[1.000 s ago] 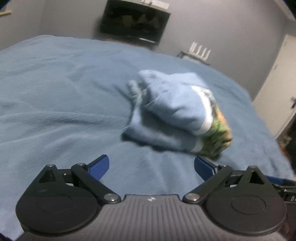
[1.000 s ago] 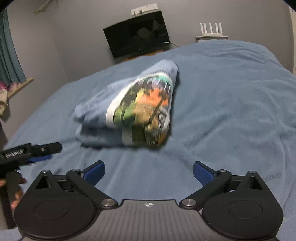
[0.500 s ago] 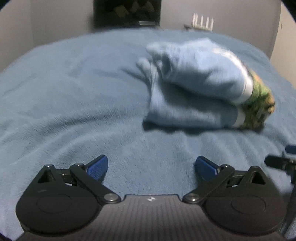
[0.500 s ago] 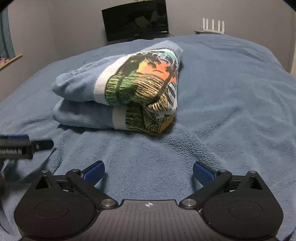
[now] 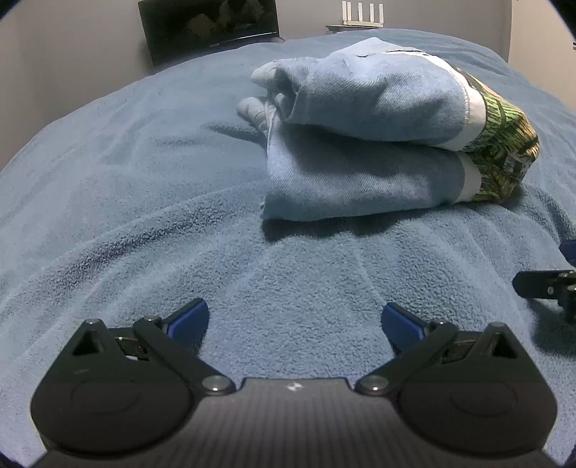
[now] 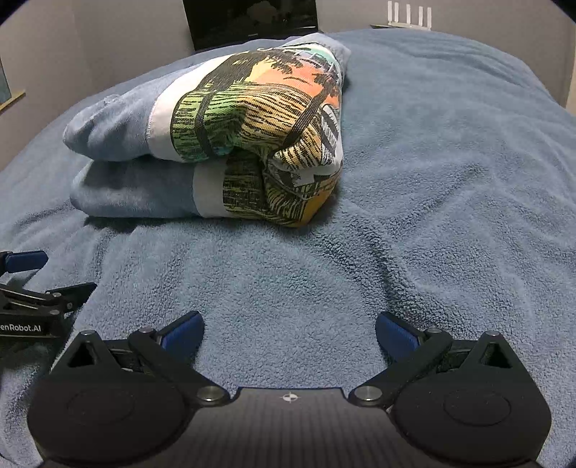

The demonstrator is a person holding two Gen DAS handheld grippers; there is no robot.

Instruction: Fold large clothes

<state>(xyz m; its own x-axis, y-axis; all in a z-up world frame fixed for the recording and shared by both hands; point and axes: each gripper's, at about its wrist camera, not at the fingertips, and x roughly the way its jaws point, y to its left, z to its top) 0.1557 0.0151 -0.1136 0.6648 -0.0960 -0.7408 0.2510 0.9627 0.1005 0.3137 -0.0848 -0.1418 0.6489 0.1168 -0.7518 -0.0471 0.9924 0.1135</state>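
Left claw (image 5: 295,322): I see it released, both blue fingers (image 5: 189,318) spread wide and nothing between them, low over the near part of the bed; in the right wrist view it shows at the far left edge (image 6: 34,277).
Bed (image 5: 108,187): covered by a blue fleecy blanket, rumpled into soft ridges, filling most of both views.
Folded garment (image 5: 363,144): a light blue top doubled into a thick bundle of two stacked layers, lying on the blanket ahead of both claws, well apart from each.
Print (image 6: 266,133): a green, orange and black picture with a white border on the bundle's right end, facing my right wrist camera.
Right claw (image 6: 289,333): released too, fingers apart and bare, near the blanket on the near side; its tip pokes in at the right edge of the left wrist view (image 5: 540,288).
Far wall: a dark screen (image 6: 252,19) stands beyond the bed.
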